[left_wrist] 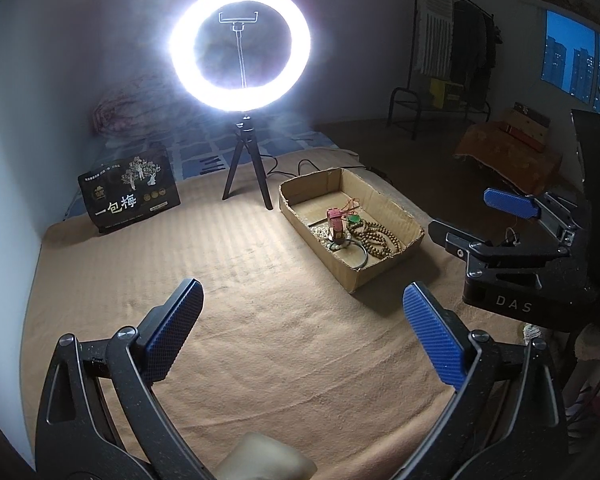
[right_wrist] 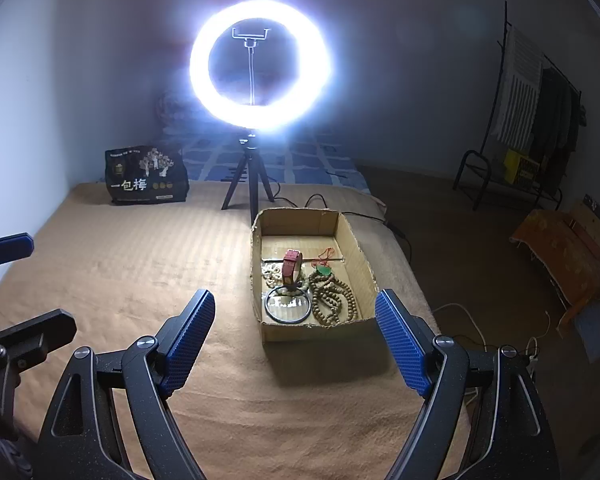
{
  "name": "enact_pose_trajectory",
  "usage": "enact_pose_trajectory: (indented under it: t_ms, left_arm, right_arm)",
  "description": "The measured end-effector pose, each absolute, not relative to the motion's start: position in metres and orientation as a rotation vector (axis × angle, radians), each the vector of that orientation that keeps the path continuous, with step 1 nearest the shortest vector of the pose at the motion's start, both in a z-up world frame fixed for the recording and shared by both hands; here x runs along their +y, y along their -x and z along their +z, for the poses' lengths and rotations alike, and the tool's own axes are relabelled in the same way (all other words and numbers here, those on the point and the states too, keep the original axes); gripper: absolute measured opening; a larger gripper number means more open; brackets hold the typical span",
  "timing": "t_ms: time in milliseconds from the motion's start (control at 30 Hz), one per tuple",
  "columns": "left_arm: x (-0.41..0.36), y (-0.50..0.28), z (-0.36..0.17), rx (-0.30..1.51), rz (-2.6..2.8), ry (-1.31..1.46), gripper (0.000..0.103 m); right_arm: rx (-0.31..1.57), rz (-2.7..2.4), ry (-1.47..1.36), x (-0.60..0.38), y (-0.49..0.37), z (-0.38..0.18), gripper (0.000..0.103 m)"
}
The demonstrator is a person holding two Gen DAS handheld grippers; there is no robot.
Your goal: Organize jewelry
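An open cardboard box sits on the tan blanket and holds the jewelry. Inside lie a brown bead necklace, a pale bead string, a red watch strap, a green pendant on red cord and a dark bangle. My left gripper is open and empty over the blanket, left of the box. My right gripper is open and empty just in front of the box; it also shows in the left wrist view.
A lit ring light on a small tripod stands behind the box, cables trailing. A black printed bag stands at the back left by the wall. The bed edge drops to the floor at right, with a clothes rack beyond.
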State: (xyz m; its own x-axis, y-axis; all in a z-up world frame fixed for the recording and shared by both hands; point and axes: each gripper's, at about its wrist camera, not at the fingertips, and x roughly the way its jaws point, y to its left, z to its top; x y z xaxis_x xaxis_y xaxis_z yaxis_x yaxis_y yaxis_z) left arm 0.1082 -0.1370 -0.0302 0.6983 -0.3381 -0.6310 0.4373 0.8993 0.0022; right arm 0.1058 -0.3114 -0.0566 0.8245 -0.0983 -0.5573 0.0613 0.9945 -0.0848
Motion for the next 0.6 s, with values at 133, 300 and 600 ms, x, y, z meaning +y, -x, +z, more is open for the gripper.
enact_pose_trajectory:
  t_ms: [133,300,600]
  left_arm:
    - [-0.1369,-0.1086,-0.0307,0.668,-0.431,-0.159,0.102]
    - [-0.1371,-0.108,-0.0303,0.667,-0.434,-0.16,0.102]
    - [-0.1372,-0.1079,-0.03,0.669,-0.431,-0.157,0.102]
  right_arm:
    - [0.597,-0.085,0.068,-0.3118,-0.1062,-0.0567,0.082]
    - [0.597,-0.085,0.067,-0.3119,-0.1061,-0.0565,0.082]
    - [0.598,-0.086,0.069,-0.312,-0.1062,-0.0566,0.082]
